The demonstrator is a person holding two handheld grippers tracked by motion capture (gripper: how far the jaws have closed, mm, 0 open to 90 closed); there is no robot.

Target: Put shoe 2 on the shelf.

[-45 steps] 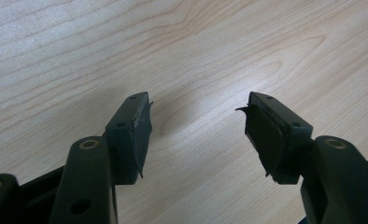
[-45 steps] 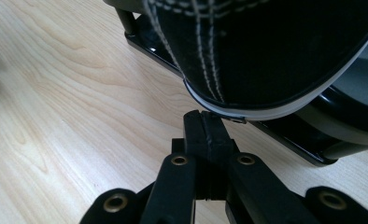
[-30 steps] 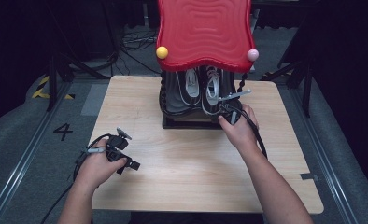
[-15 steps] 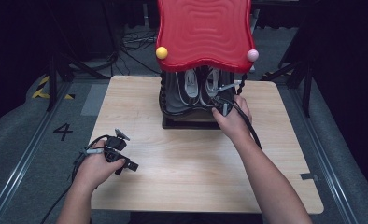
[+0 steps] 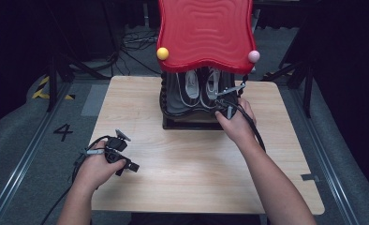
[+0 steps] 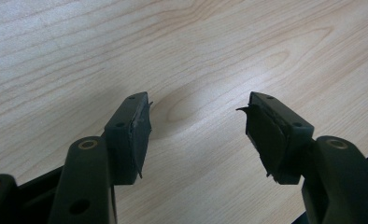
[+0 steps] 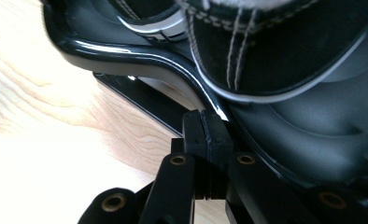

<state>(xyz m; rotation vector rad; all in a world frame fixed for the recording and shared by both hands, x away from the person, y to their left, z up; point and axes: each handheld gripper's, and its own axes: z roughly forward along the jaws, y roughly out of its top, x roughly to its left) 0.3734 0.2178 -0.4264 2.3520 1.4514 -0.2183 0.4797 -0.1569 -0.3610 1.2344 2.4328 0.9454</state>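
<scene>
A pair of black shoes with white insides (image 5: 200, 88) lies on the glossy black shelf (image 5: 173, 107) of a small rack under a wavy red top (image 5: 206, 33). My right gripper (image 5: 223, 99) is at the shelf's front right edge, by the right shoe's toe. In the right gripper view its jaws (image 7: 204, 116) are pressed together with nothing between them, their tips against the shelf rim (image 7: 126, 51) just below the black shoe (image 7: 275, 51). My left gripper (image 5: 131, 165) rests low over the wooden table (image 5: 182, 178) at the front left, and its jaws (image 6: 198, 105) stand open and empty.
The rack stands at the table's far middle, with a yellow knob (image 5: 162, 53) and a pink knob (image 5: 253, 56) on the red top's front corners. Bare wood stretches between my two hands. Cables and stand legs lie on the floor beyond the table.
My right hand has moved a little forward toward the rack's shelf, its jaws staying shut. The left hand has kept still.
</scene>
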